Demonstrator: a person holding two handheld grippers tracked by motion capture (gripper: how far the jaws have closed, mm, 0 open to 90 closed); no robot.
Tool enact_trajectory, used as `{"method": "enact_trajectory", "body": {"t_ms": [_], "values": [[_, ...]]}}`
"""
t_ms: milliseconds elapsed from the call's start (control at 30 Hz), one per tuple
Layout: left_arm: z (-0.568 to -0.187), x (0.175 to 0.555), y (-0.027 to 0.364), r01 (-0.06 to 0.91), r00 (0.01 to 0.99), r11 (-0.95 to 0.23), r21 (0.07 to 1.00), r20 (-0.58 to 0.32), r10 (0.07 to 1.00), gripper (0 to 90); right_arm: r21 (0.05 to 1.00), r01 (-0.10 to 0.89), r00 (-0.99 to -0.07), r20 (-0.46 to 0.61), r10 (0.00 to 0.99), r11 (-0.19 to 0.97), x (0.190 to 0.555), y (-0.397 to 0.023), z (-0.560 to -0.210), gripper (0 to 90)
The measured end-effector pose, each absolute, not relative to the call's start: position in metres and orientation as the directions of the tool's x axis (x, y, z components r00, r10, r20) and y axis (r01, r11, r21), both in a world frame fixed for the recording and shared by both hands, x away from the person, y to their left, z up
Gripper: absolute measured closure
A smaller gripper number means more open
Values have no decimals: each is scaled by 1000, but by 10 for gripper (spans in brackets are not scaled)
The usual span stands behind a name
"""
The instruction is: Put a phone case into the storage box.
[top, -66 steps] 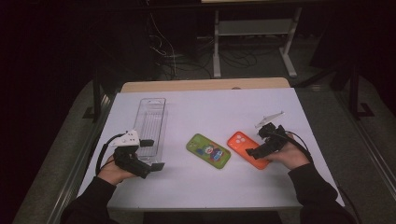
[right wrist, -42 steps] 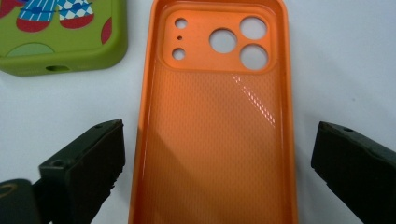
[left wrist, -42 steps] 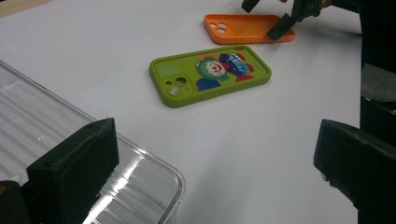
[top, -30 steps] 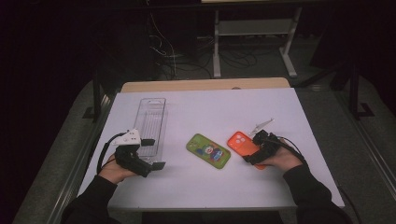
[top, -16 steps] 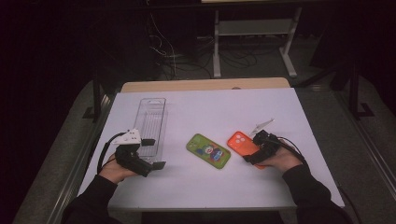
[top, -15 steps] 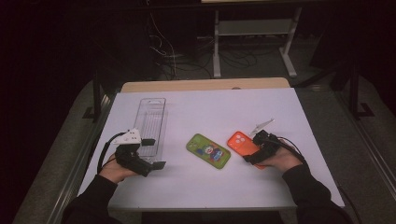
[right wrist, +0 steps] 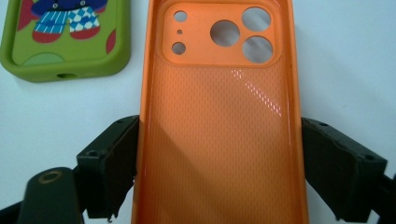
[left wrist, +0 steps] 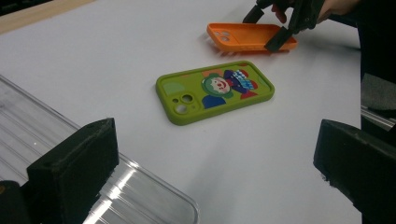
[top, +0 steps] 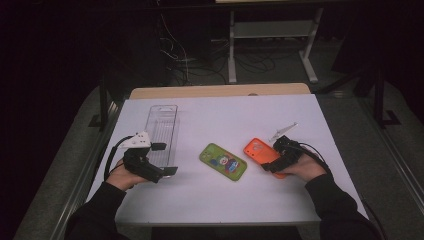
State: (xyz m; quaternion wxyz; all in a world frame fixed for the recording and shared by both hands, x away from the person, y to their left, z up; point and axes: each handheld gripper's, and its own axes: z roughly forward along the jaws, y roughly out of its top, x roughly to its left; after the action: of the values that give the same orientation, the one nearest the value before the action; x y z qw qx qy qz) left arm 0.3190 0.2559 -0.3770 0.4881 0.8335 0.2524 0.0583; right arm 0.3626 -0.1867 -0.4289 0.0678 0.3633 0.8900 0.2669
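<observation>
Right now, on the white table (top: 220,200), the orange phone case (right wrist: 219,140) lies just right of the green phone case (top: 223,161), its long axis running straight out between the right gripper's (right wrist: 219,172) jaws, which clasp its two long edges.

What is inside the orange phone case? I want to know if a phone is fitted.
No phone: the orange phone case lies open side up, showing its bare textured inner back and camera cut-outs. Its near end, towards the right tool, is out of frame.

A lab: dark room, cable tangle (top: 187,55) behind white table (top: 220,115).
</observation>
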Motion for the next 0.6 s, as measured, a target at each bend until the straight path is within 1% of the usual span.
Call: {"method": "enact_trajectory", "body": {"t_ms": [200, 233, 333, 400, 533, 600], "values": [[-371, 323, 251, 342, 878, -411, 845, -131, 461, 0, 539, 589, -747, 79, 660, 602, 367, -189, -419, 152], [-370, 324, 250, 338, 881, -417, 844, -128, 455, 0, 544, 568, -760, 57, 648, 618, 368, -189, -416, 152], [-366, 326, 246, 317, 892, -435, 843, -109, 438, 0, 549, 554, -771, 57, 634, 625, 367, -187, -408, 152], [-365, 328, 242, 314, 896, -436, 844, -112, 429, 0, 554, 545, -778, 54, 626, 630, 366, -187, -406, 152], [-361, 332, 233, 300, 907, -446, 843, -108, 406, 0, 566, 513, -804, 53, 593, 646, 365, -180, -395, 152], [-359, 335, 228, 293, 913, -450, 844, -107, 394, 0, 566, 482, -828, 45, 559, 668, 366, -175, -391, 152]]}}
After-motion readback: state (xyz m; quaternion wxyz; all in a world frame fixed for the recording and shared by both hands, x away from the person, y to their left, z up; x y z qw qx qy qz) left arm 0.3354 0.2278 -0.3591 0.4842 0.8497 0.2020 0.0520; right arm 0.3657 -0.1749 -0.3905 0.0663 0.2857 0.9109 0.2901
